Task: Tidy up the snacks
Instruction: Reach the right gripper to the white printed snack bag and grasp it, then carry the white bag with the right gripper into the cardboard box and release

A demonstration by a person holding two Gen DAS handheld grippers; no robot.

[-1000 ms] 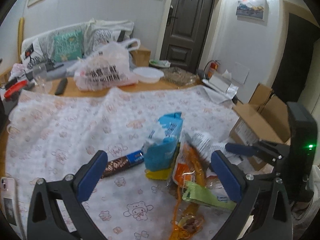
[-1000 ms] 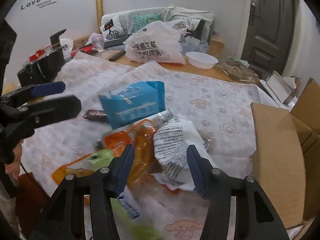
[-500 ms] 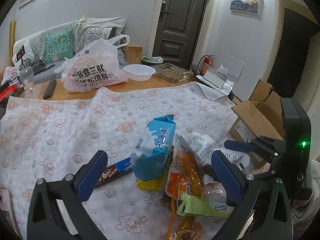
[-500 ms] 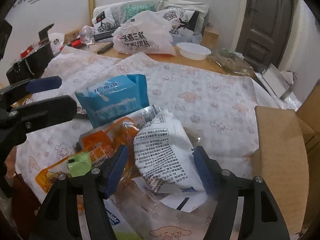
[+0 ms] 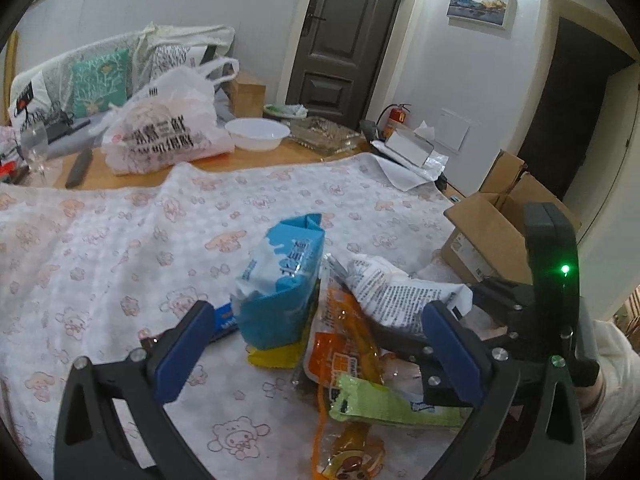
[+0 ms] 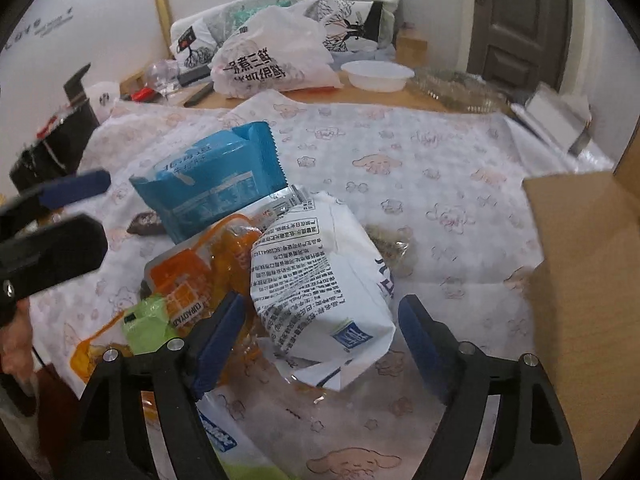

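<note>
1. The step in hand looked like the first pick from the snack heap: the right gripper (image 6: 320, 332) stood released, its jaws spread to either side of the white printed bag (image 6: 320, 280) without visibly touching it.
2. The left gripper (image 5: 316, 344) was also released and held nothing; it hung low over the heap with the blue packet (image 5: 280, 284) and the orange sausage pack (image 5: 344, 344) between its fingers.
3. The next move probably called for the right gripper to ease forward and clench across the white bag's middle, then lift it clear, perhaps toward the cardboard box (image 6: 592, 280) just to its right.
4. The snacks lay piled on a cartoon-printed cloth (image 6: 420, 168) over the tabletop, at its near edge. The white bag was puffy, crinkled and covered in small black text, leaning on the orange pack.
5. The blue packet stood tilted behind them. A green wrapper (image 5: 384, 404) lay across the orange pack's near end, and a dark chocolate bar (image 6: 146, 224) peeked from behind the blue packet.
6. The puffy bag might squash or slide when squeezed.
</note>
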